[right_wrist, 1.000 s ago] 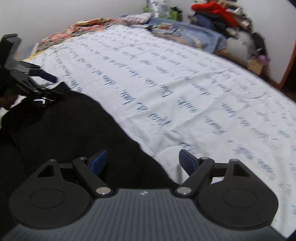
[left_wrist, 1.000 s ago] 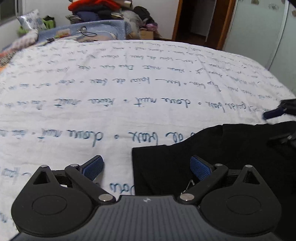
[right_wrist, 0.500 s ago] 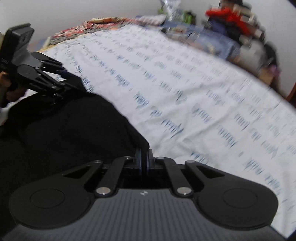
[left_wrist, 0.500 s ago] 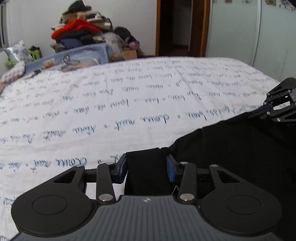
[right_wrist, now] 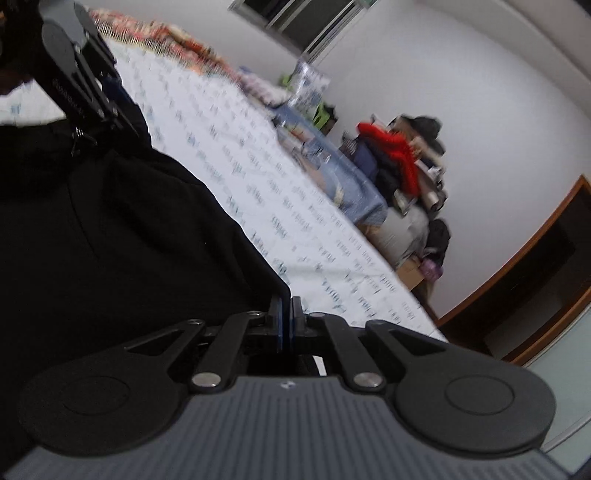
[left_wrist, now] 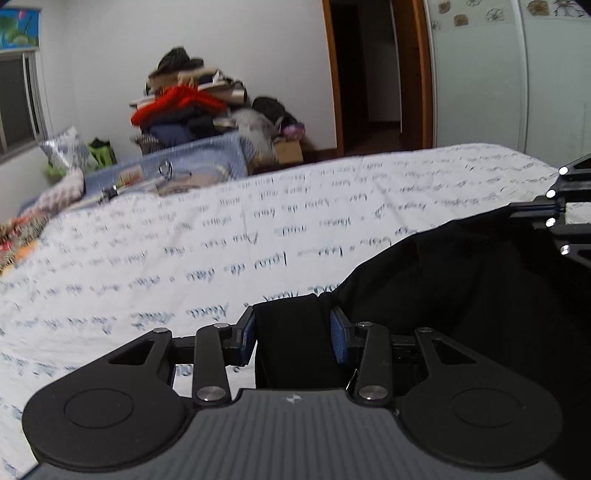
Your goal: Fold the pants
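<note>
Black pants hang lifted over a white bedspread printed with blue handwriting. My left gripper is shut on a thick bunched fold of the pants, its blue pads pressing the cloth from both sides. My right gripper is shut on a thin edge of the same pants, pads almost touching. In the left wrist view the right gripper shows at the far right edge holding the cloth. In the right wrist view the left gripper shows at the upper left.
A pile of clothes and a blue-covered bundle sit past the far side of the bed. Behind stand a wooden-framed doorway and pale wardrobe doors. Patterned bedding lies at the bed's far end.
Both grippers went from open to shut on the pants, then lifted the cloth off the bedspread. The right wrist view has rolled strongly, and both views now look higher into the room.
</note>
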`<state>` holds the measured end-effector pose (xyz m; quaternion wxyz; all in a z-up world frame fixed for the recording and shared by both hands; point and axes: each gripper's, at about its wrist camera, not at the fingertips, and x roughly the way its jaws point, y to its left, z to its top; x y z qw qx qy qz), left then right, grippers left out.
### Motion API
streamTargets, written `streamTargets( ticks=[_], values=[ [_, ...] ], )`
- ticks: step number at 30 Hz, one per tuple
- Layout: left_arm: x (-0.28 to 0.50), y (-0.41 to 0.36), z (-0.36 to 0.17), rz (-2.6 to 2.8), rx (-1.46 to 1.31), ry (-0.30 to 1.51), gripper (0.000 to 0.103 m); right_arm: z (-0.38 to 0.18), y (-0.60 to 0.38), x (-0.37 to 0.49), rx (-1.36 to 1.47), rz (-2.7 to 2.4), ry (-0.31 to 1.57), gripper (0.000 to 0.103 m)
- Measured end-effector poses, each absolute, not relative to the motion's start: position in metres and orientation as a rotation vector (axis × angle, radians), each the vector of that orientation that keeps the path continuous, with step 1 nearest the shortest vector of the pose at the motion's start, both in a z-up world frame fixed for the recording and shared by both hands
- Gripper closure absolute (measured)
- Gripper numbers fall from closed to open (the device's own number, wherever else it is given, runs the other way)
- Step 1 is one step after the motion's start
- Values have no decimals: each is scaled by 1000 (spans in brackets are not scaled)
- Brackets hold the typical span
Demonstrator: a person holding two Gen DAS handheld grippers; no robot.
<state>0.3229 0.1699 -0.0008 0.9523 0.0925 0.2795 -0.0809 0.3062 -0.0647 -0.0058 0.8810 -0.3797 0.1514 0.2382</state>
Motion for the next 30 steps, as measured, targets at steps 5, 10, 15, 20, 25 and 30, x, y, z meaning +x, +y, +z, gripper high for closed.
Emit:
streamTargets(
  ticks=[5, 10, 15, 20, 25, 30],
  values=[
    [289, 167, 19, -156, 216, 491, 65, 19, -69, 258, -819, 498, 209, 101],
    [249, 167, 30, -157, 220, 455, 67, 31, -76, 202, -846, 526, 160, 101],
    [205, 171, 34, -162, 185, 448, 68, 34, -83, 148, -852, 566, 142, 101],
    [155, 170, 26, -185, 193, 466, 70, 30, -92, 98, -851, 607, 163, 101],
    [112, 168, 16, -216, 192, 502, 70, 21, -98, 58, -850, 647, 207, 101],
    [87, 171, 0, -222, 201, 549, 71, 13, -102, 17, -846, 693, 260, 101]
  ],
)
